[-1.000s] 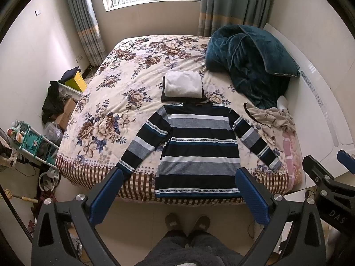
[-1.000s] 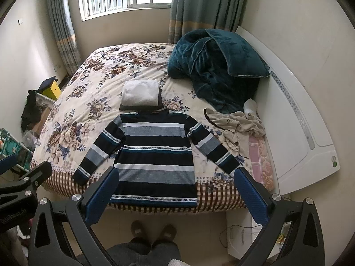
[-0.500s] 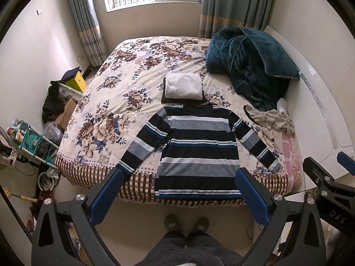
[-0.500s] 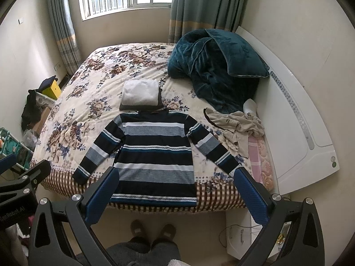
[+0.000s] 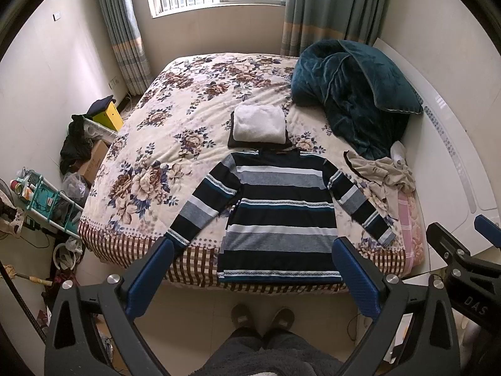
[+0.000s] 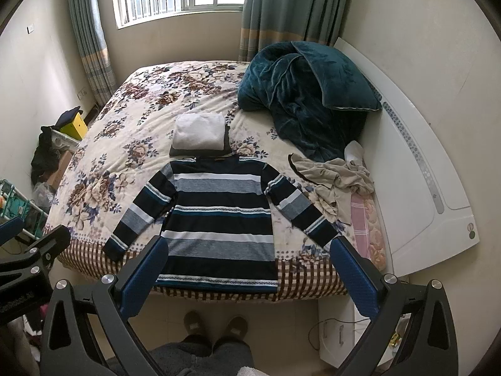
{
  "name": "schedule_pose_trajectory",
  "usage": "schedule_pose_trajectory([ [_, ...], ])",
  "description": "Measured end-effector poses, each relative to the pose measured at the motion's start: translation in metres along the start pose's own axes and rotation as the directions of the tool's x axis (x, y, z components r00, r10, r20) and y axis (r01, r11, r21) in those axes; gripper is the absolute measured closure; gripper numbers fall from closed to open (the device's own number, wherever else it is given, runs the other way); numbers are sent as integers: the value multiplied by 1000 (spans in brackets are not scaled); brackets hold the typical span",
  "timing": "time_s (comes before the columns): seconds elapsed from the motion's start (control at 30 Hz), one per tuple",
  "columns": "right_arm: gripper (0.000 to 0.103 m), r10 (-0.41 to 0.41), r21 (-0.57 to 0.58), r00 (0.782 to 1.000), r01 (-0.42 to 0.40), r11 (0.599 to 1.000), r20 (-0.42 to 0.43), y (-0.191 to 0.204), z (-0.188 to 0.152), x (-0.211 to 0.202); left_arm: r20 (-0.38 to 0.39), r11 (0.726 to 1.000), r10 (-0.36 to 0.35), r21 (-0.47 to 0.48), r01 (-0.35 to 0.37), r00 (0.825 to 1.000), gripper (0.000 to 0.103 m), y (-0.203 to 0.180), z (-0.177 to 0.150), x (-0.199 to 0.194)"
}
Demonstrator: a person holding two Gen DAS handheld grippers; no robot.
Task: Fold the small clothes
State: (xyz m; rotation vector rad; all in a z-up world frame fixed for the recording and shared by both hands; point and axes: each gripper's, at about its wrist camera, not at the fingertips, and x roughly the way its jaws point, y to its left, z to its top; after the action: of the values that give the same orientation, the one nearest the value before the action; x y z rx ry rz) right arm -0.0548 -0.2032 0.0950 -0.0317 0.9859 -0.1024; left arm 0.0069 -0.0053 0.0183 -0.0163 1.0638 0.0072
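In the left wrist view, the striped sweater [image 5: 278, 216] lies flat at the centre of the frame on the near edge of the bed [image 5: 150, 169], its long axis running from the collar, higher in the frame, down to the hem, which hangs just over the bed's edge. The left gripper [image 5: 250, 269] hovers well apart from it, fingers spread wide and empty; the hem shows between them. The sleeve at centre left slants down toward the left finger [image 5: 150, 275].

In the right wrist view, the sweater [image 6: 219, 219] sits slightly left of centre. The right gripper [image 6: 247, 269] is likewise spread and holding nothing, with the other sleeve's cuff just above its right finger [image 6: 353, 275]. Judging by this, each gripper is nearer its own-side sleeve. A folded white garment [image 6: 198, 133] rests beyond the collar.
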Motion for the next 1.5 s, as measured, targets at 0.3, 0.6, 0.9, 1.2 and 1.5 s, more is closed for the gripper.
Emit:
schedule_pose_trajectory([
  [0.3,0,0,-2,1000,0,1000,0,0,2,1,2,1000,0,-1,0,1000,0,0,0,0],
  [0.6,0,0,-3,1000,0,1000,1,-1,4,2,5,1000,-2,-3,2,1000,0,0,-1,0],
  [0.9,0,3,-3,1000,-3,1000,1,4,1,-1,7,1000,-3,-5,3,1000,0,0,1,-2],
  [1.2,0,4,-2,1000,-4,1000,0,3,3,0,8,1000,-4,-4,4,1000,0,0,-1,-1],
  [1.5,0,-24,81,999,28,996,-49,1,4,27,62,998,54,22,-55,997,0,-12,31,42],
])
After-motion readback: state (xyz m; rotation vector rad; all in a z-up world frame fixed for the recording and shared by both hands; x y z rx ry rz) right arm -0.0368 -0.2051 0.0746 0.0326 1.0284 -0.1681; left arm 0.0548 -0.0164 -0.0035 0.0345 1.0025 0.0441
